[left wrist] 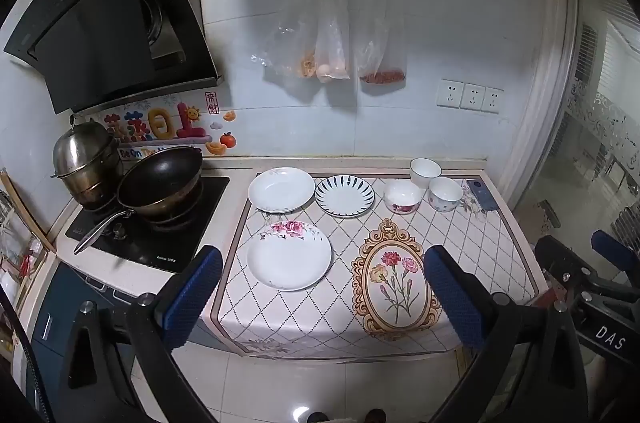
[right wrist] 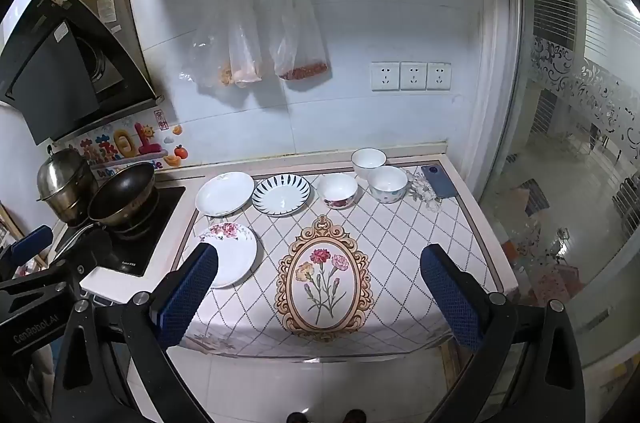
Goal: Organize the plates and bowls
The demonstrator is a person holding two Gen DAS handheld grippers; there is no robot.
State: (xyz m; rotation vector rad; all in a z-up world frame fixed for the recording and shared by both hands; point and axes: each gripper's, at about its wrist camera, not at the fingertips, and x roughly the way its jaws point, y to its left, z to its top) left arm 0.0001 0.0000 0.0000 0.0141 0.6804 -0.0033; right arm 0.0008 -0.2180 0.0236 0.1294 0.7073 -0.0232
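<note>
Crockery fills the left wrist view: the left gripper (left wrist: 322, 287) hangs spread wide, holding nothing, above the counter's front edge, its blue textured pads framing a glossy rose-printed plate (left wrist: 289, 255) on the diamond-patterned cloth (left wrist: 460, 231). Behind sit a plain white plate (left wrist: 281, 189), a blue-striped plate (left wrist: 344, 195), and three empty round bowls: rose-banded bowl (left wrist: 402, 197), dotted bowl (left wrist: 445, 194), white bowl (left wrist: 425, 172). At the right edge the right gripper (left wrist: 612, 255) is cut off.

From the right wrist view, the right gripper (right wrist: 319, 281) is likewise spread and empty; its left pad hides part of the rose-printed plate (right wrist: 234, 255). A dark phone (right wrist: 439, 180) lies beside the dotted bowl (right wrist: 387, 184). Bag contents on the wall are hard to identify.
</note>
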